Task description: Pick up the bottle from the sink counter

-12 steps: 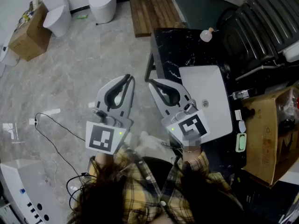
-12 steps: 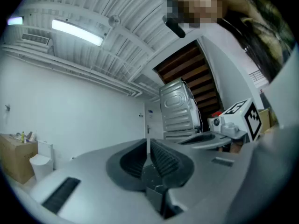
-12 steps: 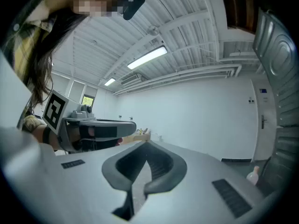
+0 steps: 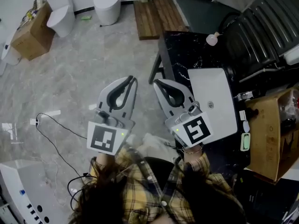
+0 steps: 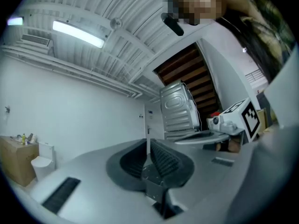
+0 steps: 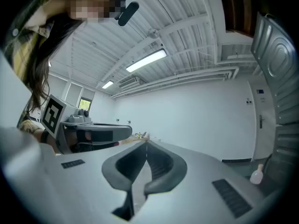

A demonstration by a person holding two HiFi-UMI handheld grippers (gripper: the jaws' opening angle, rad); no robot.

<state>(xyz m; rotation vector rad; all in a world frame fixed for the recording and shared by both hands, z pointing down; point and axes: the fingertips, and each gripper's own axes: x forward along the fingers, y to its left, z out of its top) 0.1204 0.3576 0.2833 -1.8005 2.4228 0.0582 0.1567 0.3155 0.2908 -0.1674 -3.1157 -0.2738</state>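
The bottle (image 4: 212, 39), small, pale and round with a pinkish cap, stands at the far end of the black marble sink counter (image 4: 182, 52); it also shows low at the right in the right gripper view, bottle (image 6: 256, 175). My left gripper (image 4: 132, 80) hangs over the floor left of the counter, jaws shut and empty, gripper (image 5: 147, 142). My right gripper (image 4: 156, 82) is at the counter's near left edge, well short of the bottle, its jaws closed on nothing, gripper (image 6: 145, 143).
A white basin (image 4: 215, 101) with a faucet (image 4: 245, 96) is set into the counter. A cardboard box (image 4: 271, 134) and a dark ribbed tub (image 4: 266, 22) lie to the right. Toilets (image 4: 107, 3), a wooden pallet (image 4: 152, 15) and a floor cable (image 4: 51, 125) lie ahead and left.
The counter and floor have slid slightly right in the head view. Both grippers keep their places and stay shut.
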